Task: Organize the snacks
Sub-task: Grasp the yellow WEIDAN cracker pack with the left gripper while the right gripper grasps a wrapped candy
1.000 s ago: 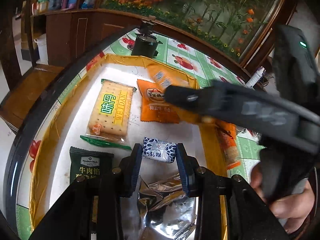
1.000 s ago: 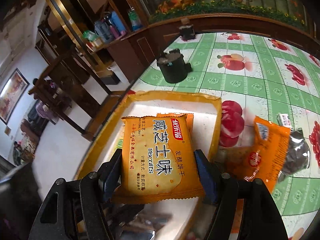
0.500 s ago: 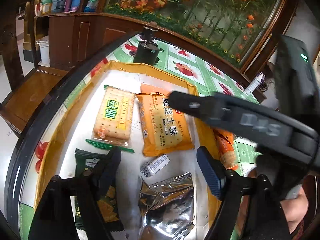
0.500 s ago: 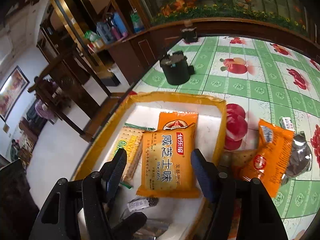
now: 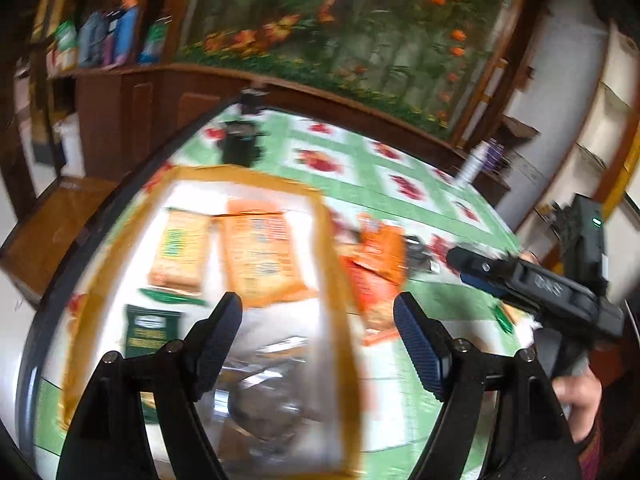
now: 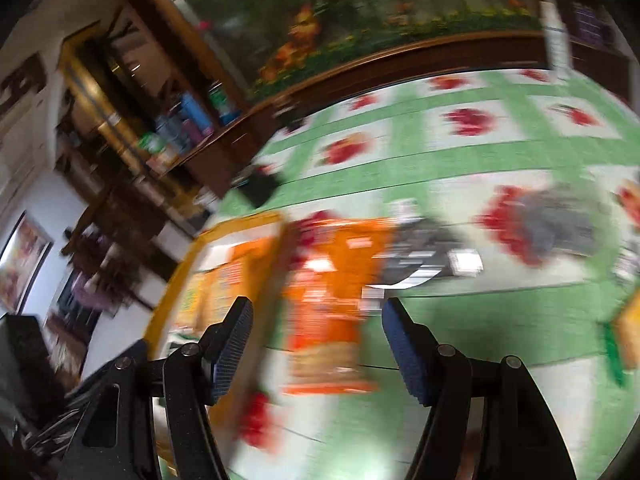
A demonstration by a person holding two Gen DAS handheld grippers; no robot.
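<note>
Orange snack packets [image 6: 328,300], two overlapping on the green cloth just outside the yellow-rimmed tray [image 5: 338,248] on its right edge, long axes running away from the camera: directly ahead of the right gripper [image 6: 316,344], jaws wide and empty, the nearer tool; left gripper [image 5: 318,344], also wide and empty, hangs over the tray's near end. Inside the tray (blur limits the count): two orange packs [image 5: 260,256], one cracker pack [image 5: 180,252], one dark green packet [image 5: 148,330], one silver bag [image 5: 264,392]; one dark wrapper [image 6: 416,252] beyond the packets

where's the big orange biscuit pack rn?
In the left wrist view, the orange biscuit pack lies flat in the yellow-rimmed tray, right of the pale cracker pack, ahead of the open left gripper.
</note>
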